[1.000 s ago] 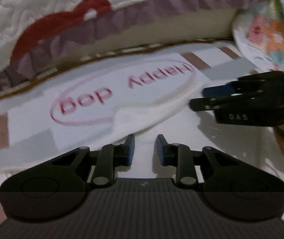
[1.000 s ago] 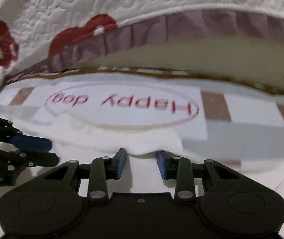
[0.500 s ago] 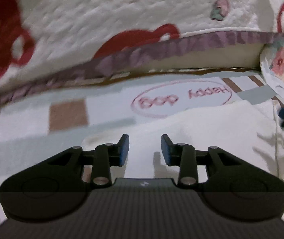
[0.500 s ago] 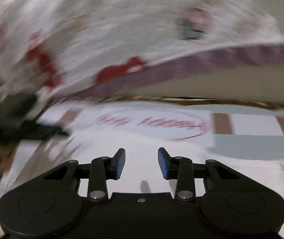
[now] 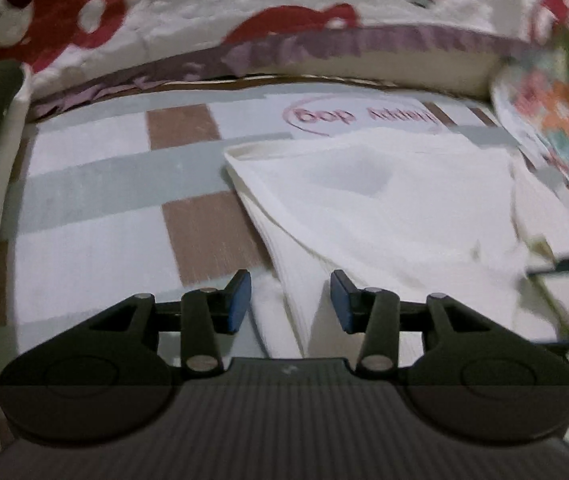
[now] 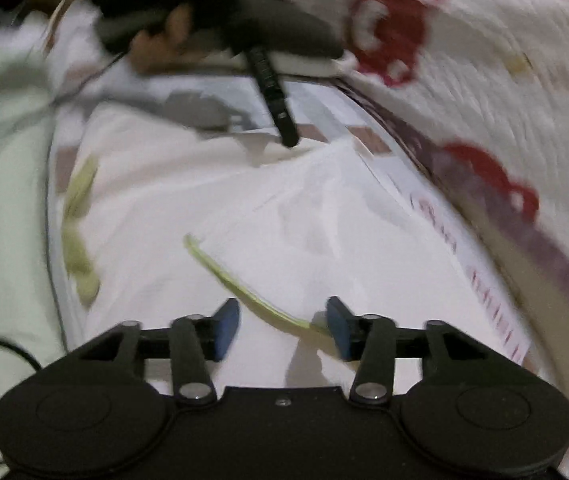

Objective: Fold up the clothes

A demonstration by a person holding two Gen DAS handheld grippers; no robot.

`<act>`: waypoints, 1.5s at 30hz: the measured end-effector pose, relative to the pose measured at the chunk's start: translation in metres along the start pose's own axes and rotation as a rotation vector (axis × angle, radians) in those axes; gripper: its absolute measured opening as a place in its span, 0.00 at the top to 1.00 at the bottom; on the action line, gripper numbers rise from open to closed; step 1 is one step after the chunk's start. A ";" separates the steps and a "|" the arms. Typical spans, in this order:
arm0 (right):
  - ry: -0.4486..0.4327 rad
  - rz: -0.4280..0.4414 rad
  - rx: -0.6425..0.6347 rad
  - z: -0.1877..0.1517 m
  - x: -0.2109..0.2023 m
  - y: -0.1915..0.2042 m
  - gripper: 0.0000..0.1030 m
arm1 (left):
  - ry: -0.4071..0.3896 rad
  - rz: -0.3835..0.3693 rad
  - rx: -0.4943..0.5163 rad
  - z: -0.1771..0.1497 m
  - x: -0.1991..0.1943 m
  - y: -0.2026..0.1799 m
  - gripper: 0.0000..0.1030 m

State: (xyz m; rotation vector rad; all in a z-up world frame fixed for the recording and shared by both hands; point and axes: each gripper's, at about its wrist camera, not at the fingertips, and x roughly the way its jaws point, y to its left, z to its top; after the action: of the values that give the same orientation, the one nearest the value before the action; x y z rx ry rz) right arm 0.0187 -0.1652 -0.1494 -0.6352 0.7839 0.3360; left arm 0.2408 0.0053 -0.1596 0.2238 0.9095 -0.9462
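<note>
A white garment (image 5: 384, 208) lies spread on a checked mat (image 5: 96, 208), its ribbed edge running toward 6 o'clock. At 12 o'clock the mat's pink oval shows upside-down writing, "dog" readable, the rest blurred. The left gripper (image 5: 290, 300) is opening, pads off the cloth below. The right gripper (image 6: 282, 326) is also opening, holding nothing. A quilt (image 5: 204, 12) with red bears lies beyond.

Checked mat (image 5: 96, 204), quilt (image 5: 188, 4), floral cloth (image 5: 560, 112)
</note>
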 end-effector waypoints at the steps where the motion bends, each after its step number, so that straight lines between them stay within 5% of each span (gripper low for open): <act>1: 0.000 -0.020 -0.036 0.002 0.003 0.006 0.42 | 0.006 -0.016 0.033 -0.004 -0.003 -0.002 0.58; 5: -0.020 -0.085 -0.136 0.006 0.016 0.014 0.27 | 0.010 -0.082 0.062 -0.018 -0.009 -0.006 0.58; 7: -0.035 -0.084 -0.122 0.010 0.023 0.001 0.27 | 0.005 -0.087 0.049 -0.021 -0.008 -0.006 0.58; 8: -0.038 -0.066 -0.088 0.014 0.026 -0.011 0.39 | 0.007 -0.093 0.040 -0.021 -0.007 -0.005 0.57; 9: -0.044 -0.055 -0.019 0.016 0.027 -0.025 0.71 | 0.009 -0.100 0.030 -0.021 -0.006 -0.005 0.56; 11: -0.059 -0.038 0.135 0.019 0.030 -0.054 0.97 | 0.011 -0.109 0.012 -0.021 -0.004 -0.005 0.55; 19: -0.050 -0.078 0.908 -0.042 0.053 -0.189 0.97 | 0.039 -0.063 0.060 -0.029 0.002 -0.017 0.55; 26: -0.062 -0.099 1.221 -0.099 0.060 -0.212 0.87 | 0.017 -0.060 -0.006 -0.025 0.006 -0.015 0.54; 32: -0.068 -0.049 1.166 -0.095 0.063 -0.205 0.82 | -0.034 -0.093 -0.159 -0.015 0.019 0.002 0.59; 34: -0.067 -0.042 1.104 -0.087 0.064 -0.210 0.96 | -0.033 -0.103 -0.150 -0.011 0.023 0.003 0.97; 45: 0.004 -0.129 0.935 -0.066 0.078 -0.211 0.96 | -0.039 0.065 -0.252 -0.014 0.005 0.011 0.97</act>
State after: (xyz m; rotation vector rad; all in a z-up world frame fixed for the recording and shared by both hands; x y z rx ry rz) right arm 0.1409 -0.3654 -0.1581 0.1954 0.7989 -0.1636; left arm 0.2427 0.0162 -0.1748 0.0197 0.9694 -0.7652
